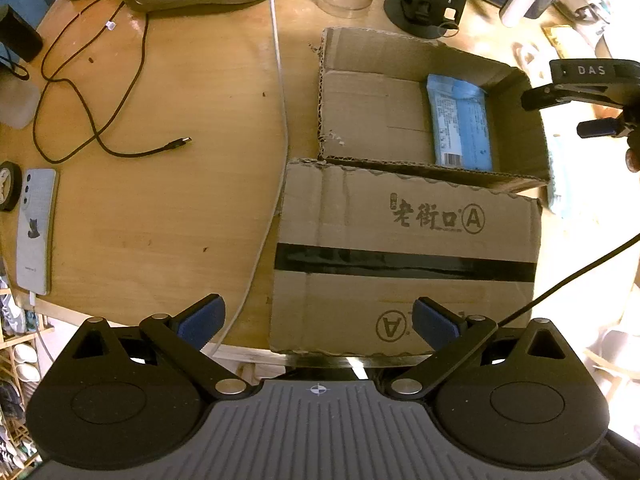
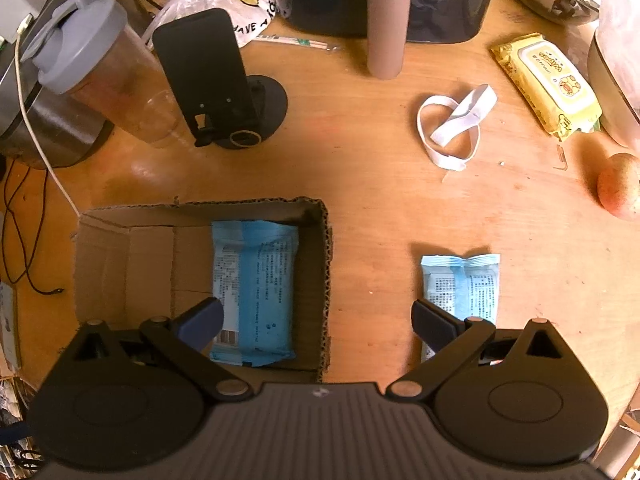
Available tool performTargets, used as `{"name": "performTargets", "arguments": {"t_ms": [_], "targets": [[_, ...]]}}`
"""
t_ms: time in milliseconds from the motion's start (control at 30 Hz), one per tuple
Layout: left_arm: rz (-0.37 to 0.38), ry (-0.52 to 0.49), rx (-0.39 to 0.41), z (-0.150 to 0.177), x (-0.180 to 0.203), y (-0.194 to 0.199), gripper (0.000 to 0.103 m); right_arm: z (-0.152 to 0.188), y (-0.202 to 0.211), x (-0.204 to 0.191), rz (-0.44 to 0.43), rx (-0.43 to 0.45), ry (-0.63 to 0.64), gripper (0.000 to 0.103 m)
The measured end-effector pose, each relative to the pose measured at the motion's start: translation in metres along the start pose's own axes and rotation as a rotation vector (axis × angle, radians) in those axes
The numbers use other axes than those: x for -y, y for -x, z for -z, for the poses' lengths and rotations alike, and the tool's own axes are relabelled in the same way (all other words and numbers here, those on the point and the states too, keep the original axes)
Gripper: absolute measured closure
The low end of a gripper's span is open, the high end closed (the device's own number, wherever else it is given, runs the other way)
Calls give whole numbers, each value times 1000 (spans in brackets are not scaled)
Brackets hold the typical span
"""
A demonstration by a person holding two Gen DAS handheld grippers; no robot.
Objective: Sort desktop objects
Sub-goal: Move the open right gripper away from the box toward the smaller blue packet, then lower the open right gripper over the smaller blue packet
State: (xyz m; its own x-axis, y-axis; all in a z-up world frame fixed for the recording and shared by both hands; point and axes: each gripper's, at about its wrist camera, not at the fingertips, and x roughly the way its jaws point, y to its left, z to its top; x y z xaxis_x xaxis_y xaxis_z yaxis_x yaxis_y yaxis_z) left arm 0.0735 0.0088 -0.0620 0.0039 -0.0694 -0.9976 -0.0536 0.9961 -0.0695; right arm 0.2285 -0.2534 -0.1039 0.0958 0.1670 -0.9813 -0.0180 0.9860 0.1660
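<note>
Here the left gripper (image 1: 318, 320) hangs above the near edge of the wooden counter (image 1: 160, 200), its blue-padded fingers (image 1: 202, 320) spread wide with nothing between them. Below it lies the folded-out flap of a cardboard box (image 1: 404, 248), printed with characters and crossed by a black tape strip. Inside the open box, a blue packet (image 1: 460, 128) lies flat against the right-hand wall. Left of the box, a white cable (image 1: 280, 100) runs across the counter toward the far edge, and a black cable (image 1: 100, 132) loops beside it. A phone (image 1: 36, 232) lies face down near the left edge.

The right gripper (image 2: 316, 320) hovers over the box's right wall, its fingers (image 2: 434, 324) likewise wide apart and empty. One finger sits above the packet in the box (image 2: 256, 288); the other is above a second, paler blue packet (image 2: 460, 284) lying on the bare counter just outside the box. Farther toward the far edge lie a white elastic band (image 2: 452, 124), a yellow wipes pack (image 2: 548, 84) and a black phone stand (image 2: 216, 84). A shaker cup (image 2: 100, 64) stands at the far left, and a reddish fruit (image 2: 620, 184) sits by the right edge.
</note>
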Motion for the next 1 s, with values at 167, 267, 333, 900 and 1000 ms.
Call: {"name": "performTargets", "arguments": {"t_ms": [167, 267, 333, 900, 1000], "targets": [[-4, -1, 1, 0, 2, 0, 0, 1, 2, 8, 6, 4, -7, 0], [-10, 1, 3, -1, 2, 0, 0, 2, 3, 14, 10, 4, -14, 0], [-12, 4, 3, -1, 1, 0, 0, 2, 4, 18, 13, 5, -17, 0], [-36, 12, 10, -5, -5, -1, 0, 10, 5, 53, 44, 12, -39, 0], [-37, 11, 12, -5, -5, -1, 0, 11, 4, 58, 49, 11, -37, 0]]}}
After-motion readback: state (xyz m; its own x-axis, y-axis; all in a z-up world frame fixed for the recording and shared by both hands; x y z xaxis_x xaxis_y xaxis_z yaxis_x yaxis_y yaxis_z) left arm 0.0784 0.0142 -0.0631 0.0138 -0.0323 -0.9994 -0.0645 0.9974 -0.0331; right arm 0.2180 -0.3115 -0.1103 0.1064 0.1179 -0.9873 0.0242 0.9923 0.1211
